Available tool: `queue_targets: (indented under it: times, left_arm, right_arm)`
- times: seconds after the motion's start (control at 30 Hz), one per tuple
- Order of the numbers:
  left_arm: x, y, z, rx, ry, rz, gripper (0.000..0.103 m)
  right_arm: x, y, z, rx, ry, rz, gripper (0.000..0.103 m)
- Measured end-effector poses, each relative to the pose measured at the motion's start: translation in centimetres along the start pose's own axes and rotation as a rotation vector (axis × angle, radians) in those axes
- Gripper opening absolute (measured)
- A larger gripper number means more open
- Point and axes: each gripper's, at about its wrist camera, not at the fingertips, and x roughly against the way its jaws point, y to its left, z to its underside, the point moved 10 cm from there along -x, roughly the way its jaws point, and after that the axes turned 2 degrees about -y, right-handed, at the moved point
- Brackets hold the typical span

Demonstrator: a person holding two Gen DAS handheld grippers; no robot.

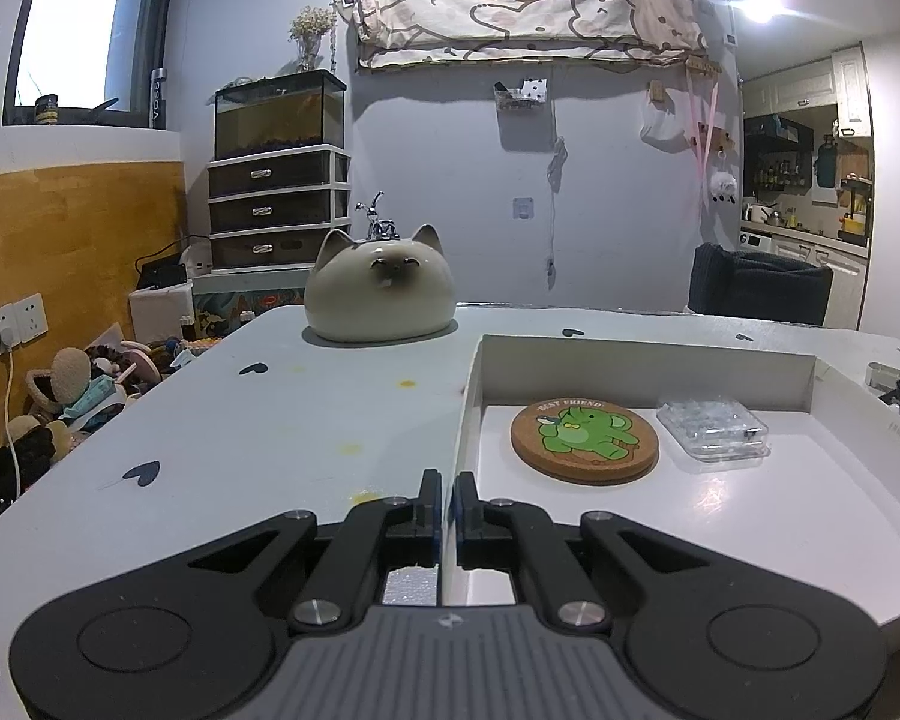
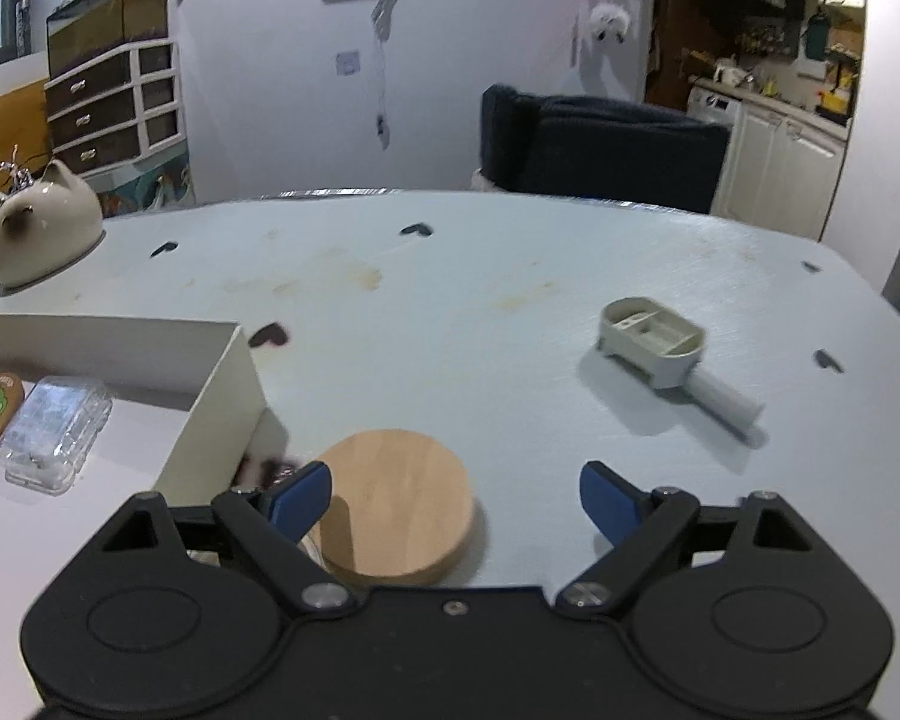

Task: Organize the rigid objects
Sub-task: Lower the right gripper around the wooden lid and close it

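Nearest, left gripper (image 1: 447,489) is pressed together w/ nothing btwn the pads, sitting right over the near left wall of the white tray (image 1: 469,396), which lies on the surface (image 1: 240,420). Right gripper (image 2: 455,495) is spread wide, empty, low over the surface just right of the tray's right wall; the wooden disc (image 2: 397,507) lies flat on the surface btwn its blue pads, closer to the left pad, not pinched yet.

Done so far, by the look of it: two items already in the tray, both toward its far wall – the cork coaster (image 1: 585,440) w/ green elephant print and, just right of it, the clear plastic case (image 1: 714,429).

Left to do, prob: wooden disc is next, looks like the grab is being lined up. Further out toward the surface's right edge, well apart from the tray, the grey-white handled scoop (image 2: 660,345) sits loose. At the far left corner stands the ceramic cat holder (image 1: 380,285); can't tell if it counts as part of the job. Roughly halfway.
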Motion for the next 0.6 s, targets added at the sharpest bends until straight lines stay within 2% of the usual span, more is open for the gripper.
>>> queue_targets:
  times: [0.23,0.5,0.6]
  left_arm:
    - [-0.3,-0.1,0.3,-0.015,0.017,-0.011,0.005]
    - [-0.6,-0.2,0.5,-0.036,0.036,-0.025,0.007]
    - [-0.6,-0.2,0.5,-0.038,0.035,-0.026,0.007]
  right_arm:
    - [-1.1,0.2,-0.1,-0.067,0.029,-0.043,0.09]
    - [-1.3,0.2,0.0,-0.083,-0.026,-0.08,0.09]
    - [-1.0,-0.9,0.0,-0.066,-0.04,-0.059,0.089]
